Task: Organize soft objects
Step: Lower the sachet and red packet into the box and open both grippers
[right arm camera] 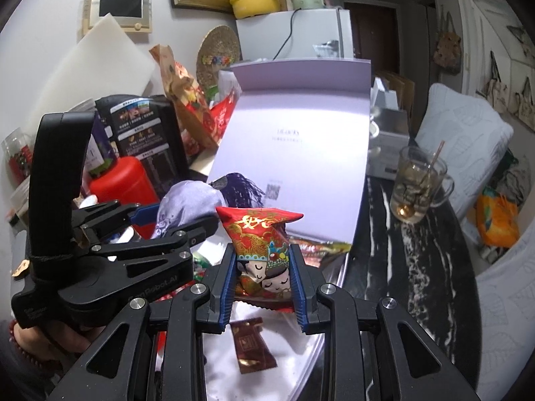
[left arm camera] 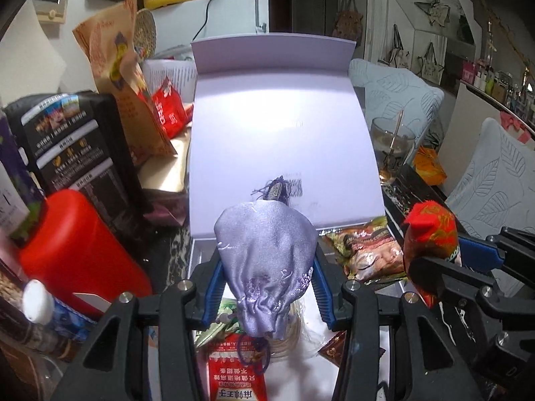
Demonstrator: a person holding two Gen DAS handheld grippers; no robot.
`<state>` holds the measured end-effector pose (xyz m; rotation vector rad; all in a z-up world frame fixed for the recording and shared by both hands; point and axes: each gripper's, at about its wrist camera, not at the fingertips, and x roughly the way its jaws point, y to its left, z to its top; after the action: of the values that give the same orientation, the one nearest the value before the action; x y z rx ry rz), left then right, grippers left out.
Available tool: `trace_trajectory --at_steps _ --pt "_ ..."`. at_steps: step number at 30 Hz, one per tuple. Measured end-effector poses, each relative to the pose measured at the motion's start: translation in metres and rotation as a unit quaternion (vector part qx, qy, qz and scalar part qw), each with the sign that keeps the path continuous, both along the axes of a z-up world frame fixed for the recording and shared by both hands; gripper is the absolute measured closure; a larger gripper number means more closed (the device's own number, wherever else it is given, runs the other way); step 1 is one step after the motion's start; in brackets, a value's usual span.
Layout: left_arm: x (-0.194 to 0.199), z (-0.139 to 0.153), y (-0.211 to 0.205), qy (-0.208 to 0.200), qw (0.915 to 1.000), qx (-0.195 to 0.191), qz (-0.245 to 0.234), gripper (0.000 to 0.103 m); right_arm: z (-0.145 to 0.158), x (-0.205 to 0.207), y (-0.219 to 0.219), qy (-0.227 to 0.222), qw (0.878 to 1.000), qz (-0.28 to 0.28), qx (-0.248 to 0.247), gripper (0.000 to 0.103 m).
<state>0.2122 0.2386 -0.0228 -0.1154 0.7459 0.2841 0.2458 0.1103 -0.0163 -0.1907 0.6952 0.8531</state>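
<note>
My left gripper clamps the lilac satin pouch over the open white box; my right gripper pinches a red packet. Only the right view shows the packet's cartoon faces.

The satin pouch sits in the left gripper and the printed packet in the right gripper, both over the open box, whose raised lid stands behind; a glass mug rests on the surface right of it, apparently apart.
</note>
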Motion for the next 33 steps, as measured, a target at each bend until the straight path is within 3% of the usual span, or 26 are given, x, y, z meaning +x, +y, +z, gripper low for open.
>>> trace_trajectory --at_steps 8,19,27,31,33 --pt "0.016 -0.030 0.003 0.036 0.9993 -0.004 0.005 0.057 -0.014 0.005 -0.004 0.011 1.000 -0.007 -0.005 0.074" --pt "0.032 -0.065 0.024 0.105 0.9924 -0.054 0.035 0.057 -0.021 0.020 0.001 0.018 1.000 -0.016 -0.003 0.074" --pt "0.040 -0.060 0.018 0.112 0.9927 -0.022 0.039 0.057 -0.031 0.027 0.012 0.023 1.000 -0.010 -0.010 0.074" --pt "0.046 -0.054 0.012 0.106 0.9928 0.026 0.049 0.057 -0.035 0.029 0.017 0.020 1.000 -0.009 -0.018 0.074" --pt "0.047 -0.056 0.012 0.113 0.9919 0.030 0.051 0.056 -0.036 0.030 0.019 0.017 1.000 -0.008 -0.018 0.074"
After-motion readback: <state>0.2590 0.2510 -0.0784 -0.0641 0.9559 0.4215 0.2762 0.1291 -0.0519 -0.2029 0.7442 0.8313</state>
